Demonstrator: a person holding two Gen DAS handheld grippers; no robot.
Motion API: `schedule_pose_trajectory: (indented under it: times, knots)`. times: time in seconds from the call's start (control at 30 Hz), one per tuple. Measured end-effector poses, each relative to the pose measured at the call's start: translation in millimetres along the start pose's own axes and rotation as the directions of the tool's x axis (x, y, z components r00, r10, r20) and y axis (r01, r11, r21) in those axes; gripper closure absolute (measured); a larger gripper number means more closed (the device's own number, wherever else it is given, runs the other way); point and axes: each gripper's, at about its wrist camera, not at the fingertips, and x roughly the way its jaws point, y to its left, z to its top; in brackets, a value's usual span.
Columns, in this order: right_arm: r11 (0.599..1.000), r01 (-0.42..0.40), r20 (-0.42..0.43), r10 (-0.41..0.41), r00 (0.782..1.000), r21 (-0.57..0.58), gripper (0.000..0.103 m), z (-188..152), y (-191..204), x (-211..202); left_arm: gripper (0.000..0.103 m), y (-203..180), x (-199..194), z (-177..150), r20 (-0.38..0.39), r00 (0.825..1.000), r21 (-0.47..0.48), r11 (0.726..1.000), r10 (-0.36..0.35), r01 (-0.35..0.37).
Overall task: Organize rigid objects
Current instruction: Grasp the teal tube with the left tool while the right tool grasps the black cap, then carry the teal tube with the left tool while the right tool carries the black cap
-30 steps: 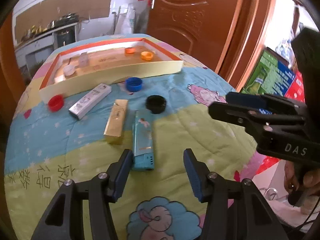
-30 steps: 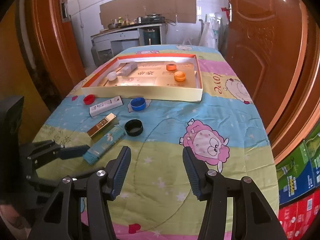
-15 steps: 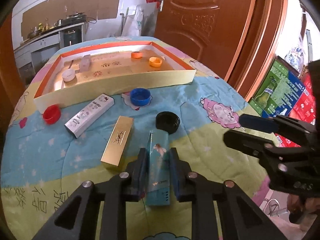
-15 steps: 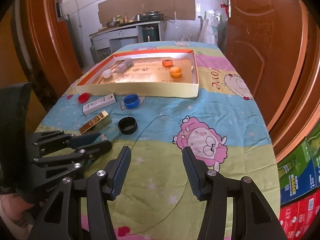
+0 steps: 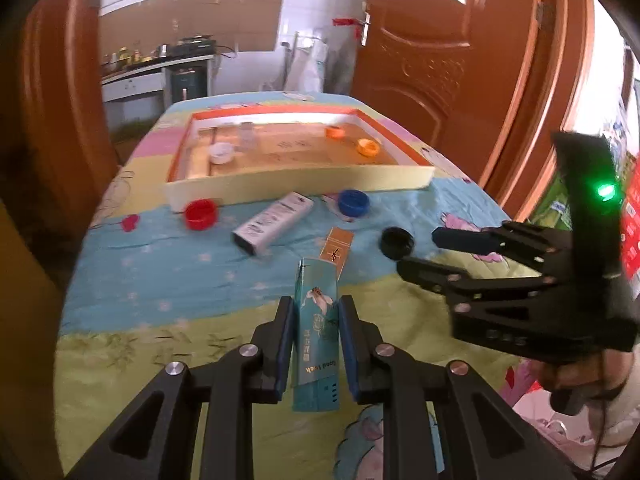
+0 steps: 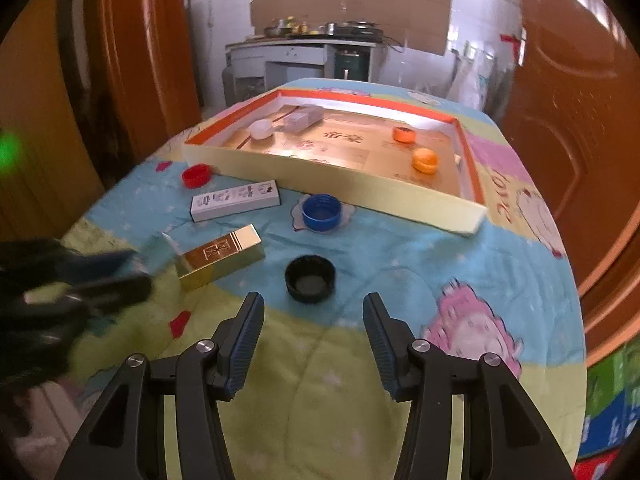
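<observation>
My left gripper (image 5: 316, 304) is shut on a teal box (image 5: 316, 340) and holds it tilted above the blanket. A gold box (image 6: 220, 254), a white box (image 6: 236, 200), a blue cap (image 6: 320, 212) and a red cap (image 6: 196, 175) lie in front of the orange-rimmed tray (image 6: 340, 182). My right gripper (image 6: 313, 304) hangs just short of the black cap (image 6: 310, 278). Its jaws are closing with nothing between them. In the left wrist view the right gripper (image 5: 418, 251) sits beside the black cap (image 5: 396, 242). The left gripper (image 6: 138, 270) shows blurred next to the gold box.
The tray (image 5: 300, 184) holds two orange caps (image 5: 368, 147), a white cap (image 5: 221, 151) and a clear box. A cartoon blanket (image 6: 460, 320) covers the table. Wooden doors (image 5: 440, 60) flank it, a kitchen counter (image 6: 300, 52) stands behind, and green cartons (image 6: 608, 400) sit on the floor at right.
My left gripper closed on the teal box and lifted it off the blanket. My right gripper moved lower and closer to the black cap, rolling slightly.
</observation>
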Motion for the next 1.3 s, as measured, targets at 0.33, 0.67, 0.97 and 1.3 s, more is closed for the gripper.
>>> schedule_pose_trajectory:
  times: [0.33,0.67,0.97,1.3]
  knots:
    - [1.000,-0.007,-0.021,0.008,1.000,0.003,0.073,14,0,21,0.080,11,-6,2,0.017,1.000,-0.025,1.000,-0.001,0.001]
    - [1.000,-0.001,0.033,0.001,0.999,0.021,0.073,21,-7,-5,0.080,7,-8,13,0.030,0.999,-0.020,1.000,0.015,-0.015]
    - [1.000,0.004,0.085,-0.007,0.996,0.027,0.073,36,-19,-31,0.080,1,-11,39,0.061,0.998,-0.018,1.000,0.026,-0.025]
    - [1.000,0.010,0.116,-0.011,0.993,0.016,0.073,61,-32,-37,0.080,-8,-6,82,0.100,0.993,0.009,0.998,0.058,-0.059]
